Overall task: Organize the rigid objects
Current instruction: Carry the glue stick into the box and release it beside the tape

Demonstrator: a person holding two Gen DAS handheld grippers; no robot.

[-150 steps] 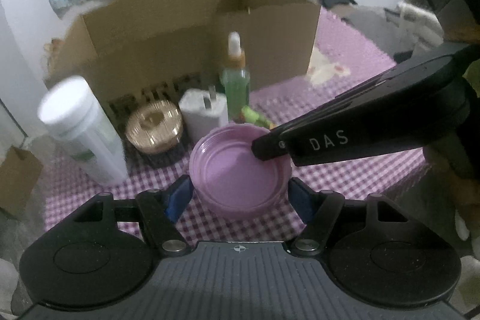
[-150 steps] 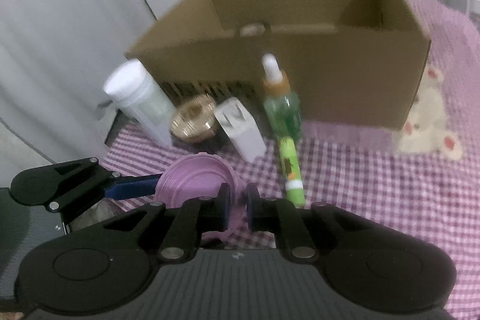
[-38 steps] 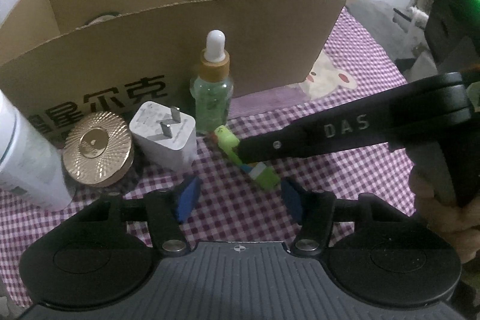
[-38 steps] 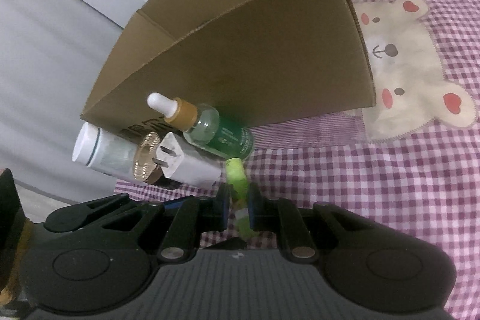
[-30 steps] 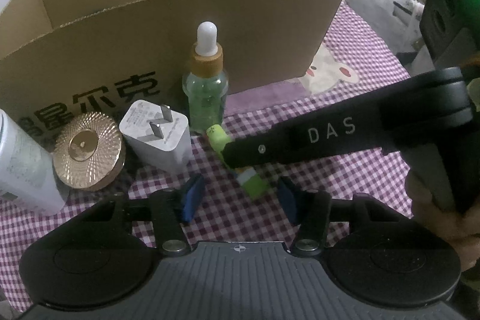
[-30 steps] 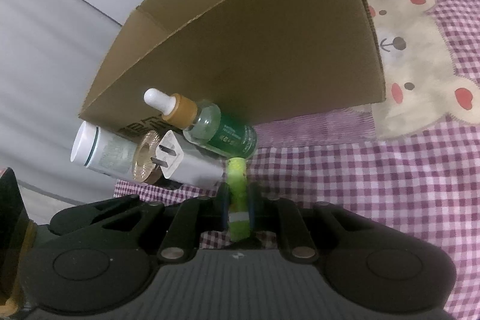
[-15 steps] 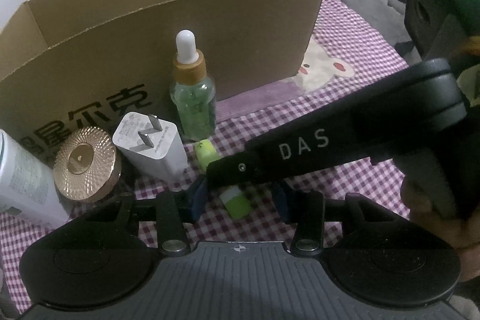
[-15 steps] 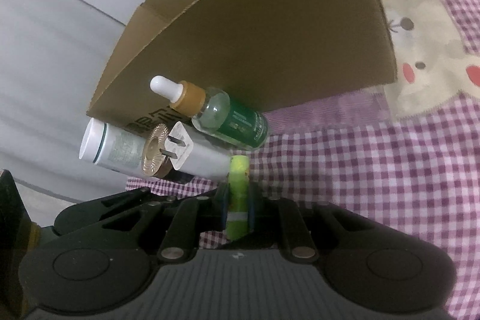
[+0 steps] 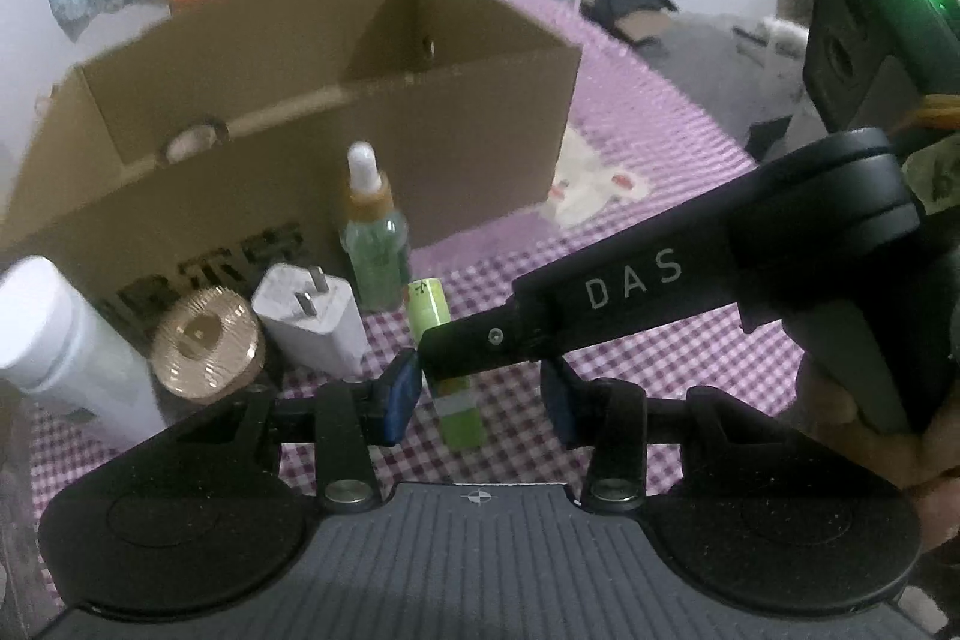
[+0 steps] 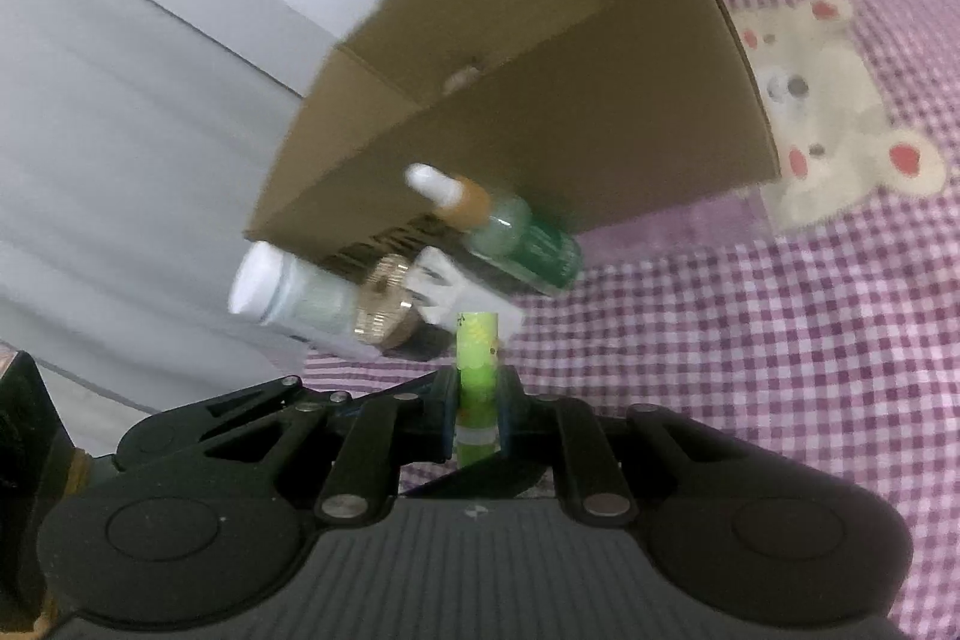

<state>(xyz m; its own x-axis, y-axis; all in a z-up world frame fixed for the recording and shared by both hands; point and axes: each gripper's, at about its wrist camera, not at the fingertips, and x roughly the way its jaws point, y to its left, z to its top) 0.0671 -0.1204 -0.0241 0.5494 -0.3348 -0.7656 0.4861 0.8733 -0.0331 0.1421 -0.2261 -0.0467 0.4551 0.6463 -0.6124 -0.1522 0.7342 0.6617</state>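
Green tube now lifted off the desk, clamped in right tool; left tool wide, empty. Ready for cardboard box, far.

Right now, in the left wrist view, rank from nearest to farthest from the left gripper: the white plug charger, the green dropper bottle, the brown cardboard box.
From the left gripper:
1. White plug charger, ahead and left.
2. Green dropper bottle, straight ahead, behind the charger.
3. Brown cardboard box, at the back.
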